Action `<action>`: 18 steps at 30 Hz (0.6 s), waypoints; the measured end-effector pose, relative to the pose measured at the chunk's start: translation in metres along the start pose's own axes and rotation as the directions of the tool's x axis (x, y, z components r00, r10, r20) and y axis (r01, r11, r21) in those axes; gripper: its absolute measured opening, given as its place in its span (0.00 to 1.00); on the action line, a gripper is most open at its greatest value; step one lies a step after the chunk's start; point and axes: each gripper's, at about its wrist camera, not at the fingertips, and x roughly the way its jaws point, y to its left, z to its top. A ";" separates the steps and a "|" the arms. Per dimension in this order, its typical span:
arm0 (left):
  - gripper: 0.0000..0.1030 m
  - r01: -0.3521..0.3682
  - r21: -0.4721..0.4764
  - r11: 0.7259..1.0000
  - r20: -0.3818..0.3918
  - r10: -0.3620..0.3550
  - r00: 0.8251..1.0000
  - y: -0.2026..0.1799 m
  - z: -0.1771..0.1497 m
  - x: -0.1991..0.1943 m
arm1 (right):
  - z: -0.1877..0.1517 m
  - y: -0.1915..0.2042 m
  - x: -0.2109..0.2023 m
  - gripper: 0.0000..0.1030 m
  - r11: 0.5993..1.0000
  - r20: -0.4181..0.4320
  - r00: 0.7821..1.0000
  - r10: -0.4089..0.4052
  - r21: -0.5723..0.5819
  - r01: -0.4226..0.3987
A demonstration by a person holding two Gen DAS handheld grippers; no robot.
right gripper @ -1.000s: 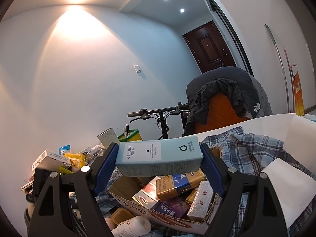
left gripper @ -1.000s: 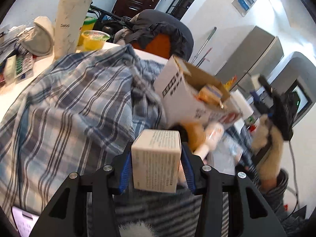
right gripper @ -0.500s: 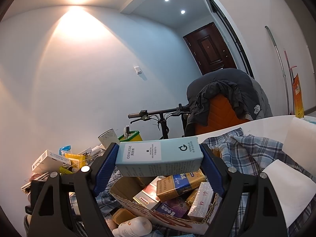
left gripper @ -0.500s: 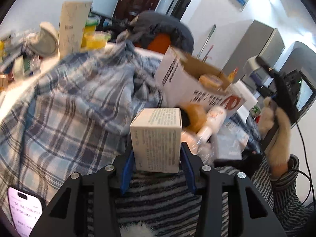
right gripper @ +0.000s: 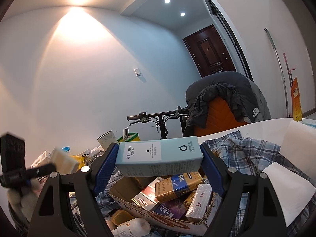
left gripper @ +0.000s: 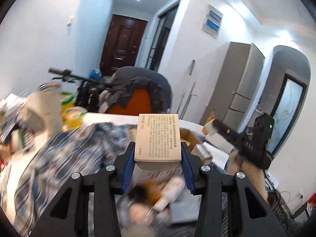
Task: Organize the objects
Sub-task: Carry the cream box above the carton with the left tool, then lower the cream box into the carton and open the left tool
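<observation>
Since 1 s ago the left gripper [left gripper: 158, 158] has swung upward: its view then looked down onto the plaid cloth and the tilted carton, and now it faces the dark door and the draped chair, with everything low in the frame smeared by motion. It is clamped on a beige box [left gripper: 157, 138], printed face up, the blue pads pressing its 2 sides. The right gripper [right gripper: 159, 165] has barely shifted and is closed on a pale blue GENLESE box [right gripper: 159, 159], held lengthwise between its pads above the open cardboard box [right gripper: 158, 215].

In the left wrist view the items under the beige box are blurred past naming; only a pale bottle shape [left gripper: 169, 193] and the plaid cloth [left gripper: 79, 158] can be made out. The cardboard box there is mostly hidden behind the beige box.

The right wrist view shows what the left cannot: the cardboard box packed with small cartons, among them a gold and blue pack [right gripper: 177, 185] and a white pack [right gripper: 198, 203], and a white bottle [right gripper: 134, 227] lying in front of it. It also catches the left gripper at its left edge as a dark blur. The left view in turn shows the right gripper's dark body at its right edge, its fingers not clear there.
</observation>
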 end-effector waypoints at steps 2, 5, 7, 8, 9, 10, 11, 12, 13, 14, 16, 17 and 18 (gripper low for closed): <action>0.44 -0.013 0.027 1.000 -0.024 0.013 1.000 -0.013 0.009 0.025 | 0.000 -0.001 0.000 0.78 1.000 0.000 1.000 -0.001 0.001 0.001; 0.44 -0.068 0.022 0.997 -0.093 0.069 0.993 -0.018 0.009 0.071 | 0.001 -0.003 -0.001 0.78 1.000 0.001 1.000 -0.006 0.003 0.006; 0.44 -0.130 0.010 0.991 -0.122 0.130 0.984 -0.012 -0.002 0.096 | 0.002 -0.005 -0.001 0.78 1.000 0.003 1.000 -0.006 0.009 0.006; 0.43 -0.147 0.005 0.989 -0.144 0.146 0.979 -0.007 -0.009 0.106 | 0.002 -0.006 -0.002 0.78 1.000 0.006 1.000 -0.006 0.013 0.006; 0.43 -0.155 -0.008 0.988 -0.173 0.152 0.973 0.000 -0.016 0.116 | 0.002 -0.006 -0.002 0.78 1.000 0.006 1.000 -0.007 0.016 0.007; 0.43 -0.159 -0.019 0.987 -0.194 0.152 0.969 0.004 -0.021 0.121 | 0.002 -0.007 -0.002 0.78 1.000 0.005 1.000 -0.006 0.019 0.005; 0.43 -0.161 -0.024 0.987 -0.209 0.152 0.966 0.008 -0.025 0.124 | 0.002 -0.007 -0.001 0.78 1.000 0.005 1.000 -0.006 0.023 0.005; 0.43 -0.160 -0.022 0.987 -0.208 0.152 0.966 0.009 -0.027 0.125 | 0.001 -0.008 -0.001 0.78 1.000 0.005 1.000 -0.005 0.025 0.004; 0.43 -0.167 -0.022 0.986 -0.205 0.159 0.966 0.010 -0.027 0.126 | 0.001 -0.007 -0.001 0.78 1.000 0.004 1.000 -0.003 0.024 0.003; 0.43 -0.177 -0.023 0.984 -0.212 0.168 0.963 0.011 -0.027 0.129 | 0.001 -0.007 -0.001 0.78 1.000 0.003 1.000 -0.004 0.019 0.004; 0.43 -0.185 -0.028 0.982 -0.229 0.174 0.958 0.011 -0.031 0.131 | 0.002 -0.006 -0.001 0.78 1.000 0.003 1.000 -0.006 0.013 0.006; 0.43 -0.187 -0.027 0.982 -0.237 0.175 0.956 0.011 -0.032 0.131 | 0.001 -0.006 -0.001 0.78 1.000 0.003 1.000 -0.005 0.015 0.005; 0.43 -0.193 -0.018 0.981 -0.243 0.183 0.953 0.009 -0.033 0.132 | 0.001 -0.007 -0.001 0.78 1.000 0.002 1.000 -0.003 0.017 0.003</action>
